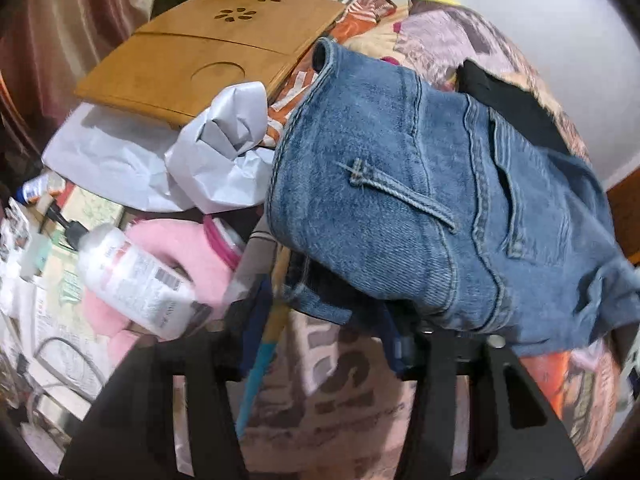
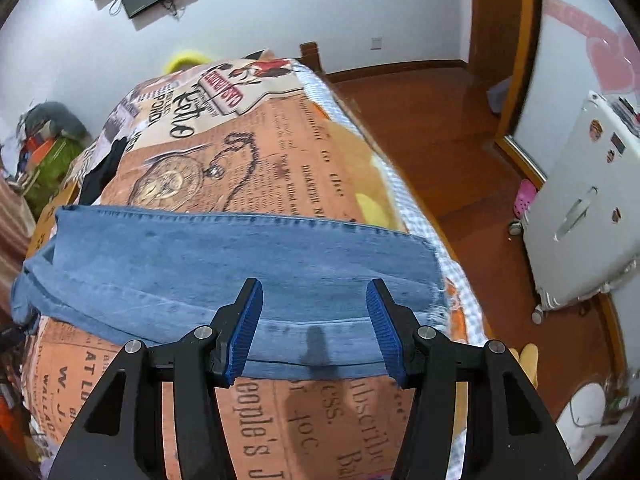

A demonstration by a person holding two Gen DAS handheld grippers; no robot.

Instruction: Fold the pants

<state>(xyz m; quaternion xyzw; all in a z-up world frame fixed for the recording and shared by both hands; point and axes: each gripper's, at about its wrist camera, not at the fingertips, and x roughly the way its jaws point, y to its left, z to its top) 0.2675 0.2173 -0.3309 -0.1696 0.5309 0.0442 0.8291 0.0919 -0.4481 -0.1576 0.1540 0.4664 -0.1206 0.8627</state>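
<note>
Blue denim pants lie on a bed covered by a newspaper-print blanket (image 2: pixel 256 152). In the left wrist view the waist end (image 1: pixel 400 200), with belt loop and back pocket, hangs lifted over my left gripper (image 1: pixel 324 320); its blue pads are largely hidden under the cloth and look closed on the waistband. In the right wrist view the legs (image 2: pixel 240 256) lie flat across the bed, hems at the right. My right gripper (image 2: pixel 314 300) is open, its blue fingertips (image 2: pixel 250 320) hovering just over the near edge of the legs, holding nothing.
A wooden lap tray (image 1: pixel 208 56), crumpled white paper (image 1: pixel 224 148), a white bottle (image 1: pixel 136 280) and a pink cloth (image 1: pixel 192 256) crowd the bed's left side. A black garment (image 1: pixel 512 104) lies beyond the pants. Right of the bed are wooden floor (image 2: pixel 440 140) and a white suitcase (image 2: pixel 584 216).
</note>
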